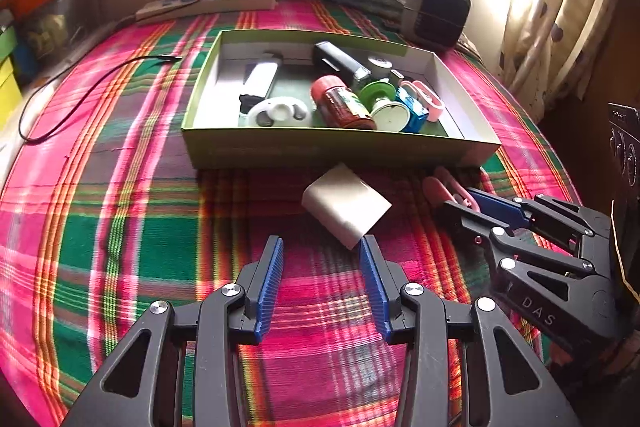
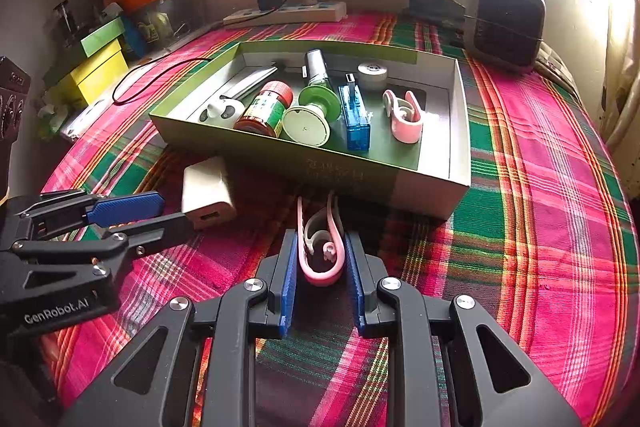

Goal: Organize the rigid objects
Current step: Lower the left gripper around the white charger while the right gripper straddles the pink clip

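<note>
The right gripper [image 2: 322,259] pinches the pink clip [image 2: 320,247] by its long sides on the plaid bedspread [image 2: 540,187] just before the box's [image 2: 280,157] near wall; light, springy plastic, probably slippery; the left gripper [image 1: 322,259] stands half-open, empty.

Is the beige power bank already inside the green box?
No, the beige power bank lies on the plaid cloth just outside the green box, in front of its near wall.

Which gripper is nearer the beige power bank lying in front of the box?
Left. The left gripper sits open just short of the beige power bank, one finger at its near corner. The right gripper, off to the side, is closed on a pink clip.
</note>
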Motion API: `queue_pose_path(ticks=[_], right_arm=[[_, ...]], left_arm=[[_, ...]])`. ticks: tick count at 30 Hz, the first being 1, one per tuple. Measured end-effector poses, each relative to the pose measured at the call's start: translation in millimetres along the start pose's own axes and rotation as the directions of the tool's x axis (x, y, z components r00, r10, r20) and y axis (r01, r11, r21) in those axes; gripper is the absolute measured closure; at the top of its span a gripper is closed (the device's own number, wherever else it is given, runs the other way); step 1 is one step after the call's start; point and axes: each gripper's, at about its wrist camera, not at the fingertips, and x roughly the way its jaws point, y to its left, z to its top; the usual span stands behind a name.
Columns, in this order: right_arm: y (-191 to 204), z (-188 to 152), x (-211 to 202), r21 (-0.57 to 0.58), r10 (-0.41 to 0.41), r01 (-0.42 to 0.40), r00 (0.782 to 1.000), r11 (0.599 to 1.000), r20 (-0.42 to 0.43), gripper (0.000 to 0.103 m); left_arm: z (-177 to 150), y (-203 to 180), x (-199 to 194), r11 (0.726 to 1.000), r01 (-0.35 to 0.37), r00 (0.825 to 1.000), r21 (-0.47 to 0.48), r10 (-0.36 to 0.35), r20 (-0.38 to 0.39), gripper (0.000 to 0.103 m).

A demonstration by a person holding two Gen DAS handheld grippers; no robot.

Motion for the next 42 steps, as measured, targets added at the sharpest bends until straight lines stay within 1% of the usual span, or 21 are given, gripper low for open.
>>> queue_pose_path(ticks=[2,7,14,17,21,22,23,24,26,32,37,39,42], right_arm=[[1,0,0,-0.003,0.0,0.0,1.0,1.0,0.0,0.079],[2,-1,0,-0.01,-0.003,0.003,1.0,1.0,0.0,0.079],[4,-1,0,-0.016,-0.001,0.001,1.0,1.0,-0.001,0.079],[5,-1,0,-0.018,0.003,-0.003,1.0,1.0,-0.001,0.079],[5,-1,0,-0.017,0.006,-0.006,1.0,1.0,-0.001,0.079],[5,-1,0,-0.016,0.007,-0.007,1.0,1.0,0.0,0.079],[5,-2,-1,-0.014,0.009,-0.009,1.0,1.0,0.0,0.079],[4,-2,-1,-0.013,0.011,-0.011,1.0,1.0,0.0,0.079],[4,-2,-1,-0.011,0.014,-0.014,1.0,1.0,0.0,0.079],[2,-2,-2,-0.006,0.026,-0.026,1.0,1.0,0.002,0.079],[0,-2,-1,0.007,0.034,-0.035,0.999,0.999,0.002,0.079],[0,-3,-2,0.009,0.037,-0.037,0.999,0.999,0.002,0.079],[0,-2,-1,0.011,0.041,-0.041,0.999,0.999,0.003,0.079]], left_arm=[[-1,4,-2,1.0,0.003,1.0,-0.01,-0.003,0.003,0.064],[-5,11,-6,0.999,-0.031,0.999,-0.015,0.031,0.008,0.064],[-6,27,-9,0.997,-0.055,0.998,-0.054,0.056,0.021,0.064],[-7,27,-10,0.998,-0.031,0.999,-0.052,0.032,0.022,0.064],[-5,17,-13,0.999,0.027,0.999,-0.041,-0.026,0.033,0.064],[-3,14,-14,0.999,0.036,0.999,-0.036,-0.034,0.038,0.062],[-1,11,-15,0.999,0.041,0.998,-0.033,-0.039,0.043,0.056],[1,8,-15,0.999,0.046,0.998,-0.029,-0.045,0.047,0.053],[5,3,-13,0.998,0.053,0.997,-0.018,-0.052,0.049,0.052],[13,-7,1,1.0,0.006,1.0,-0.007,-0.006,0.025,0.051],[19,-8,10,1.0,-0.018,1.0,-0.009,0.018,0.013,0.051],[20,-9,14,1.0,-0.013,1.0,-0.013,0.013,0.001,0.051],[20,-10,17,0.999,-0.039,0.999,0.001,0.039,0.007,0.051]])
